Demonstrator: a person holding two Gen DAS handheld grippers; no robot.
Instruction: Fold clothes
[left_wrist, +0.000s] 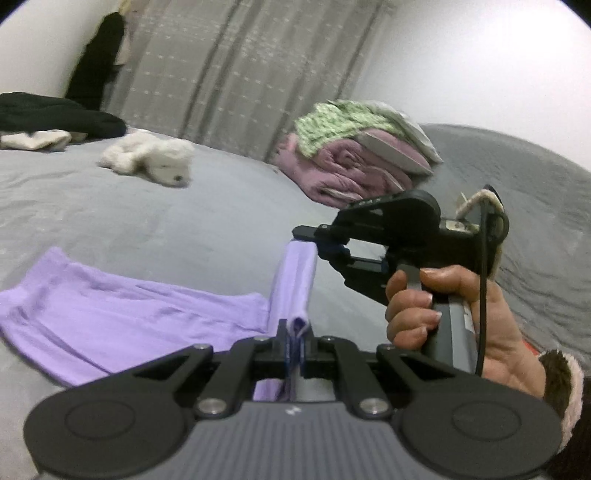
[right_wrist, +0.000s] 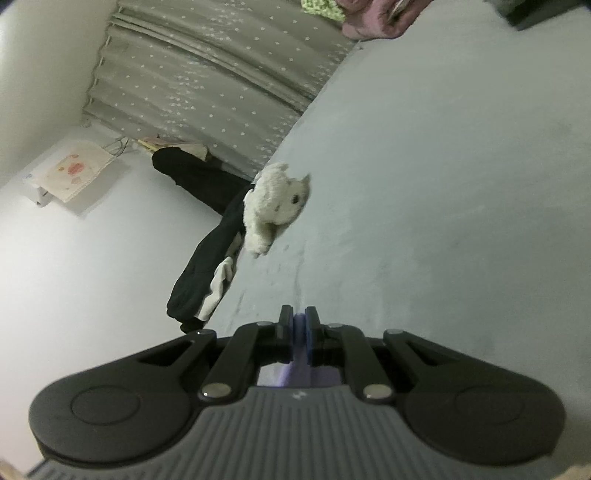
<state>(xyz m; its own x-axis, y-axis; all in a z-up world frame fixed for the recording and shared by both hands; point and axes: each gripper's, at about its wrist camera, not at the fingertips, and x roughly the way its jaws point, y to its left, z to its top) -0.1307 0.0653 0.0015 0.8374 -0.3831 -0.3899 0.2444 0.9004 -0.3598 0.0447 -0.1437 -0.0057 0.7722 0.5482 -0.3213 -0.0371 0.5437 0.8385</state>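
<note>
A lilac garment (left_wrist: 110, 317) lies on the grey bed (left_wrist: 184, 221), its near edge lifted. My left gripper (left_wrist: 295, 334) is shut on one end of that raised edge. My right gripper (left_wrist: 317, 245), held in a hand, is shut on the other end, a little farther and to the right. The strip of lilac cloth (left_wrist: 295, 280) stretches between them above the bed. In the right wrist view my right gripper (right_wrist: 300, 326) is shut with lilac cloth (right_wrist: 299, 365) between its pads, and the view is rolled sideways.
A white plush toy (left_wrist: 151, 157) lies on the bed beyond the garment. A pile of pink and green bedding (left_wrist: 354, 158) sits at the back right. Black and white clothes (left_wrist: 51, 122) lie at the far left. A grey curtain (left_wrist: 240, 74) hangs behind.
</note>
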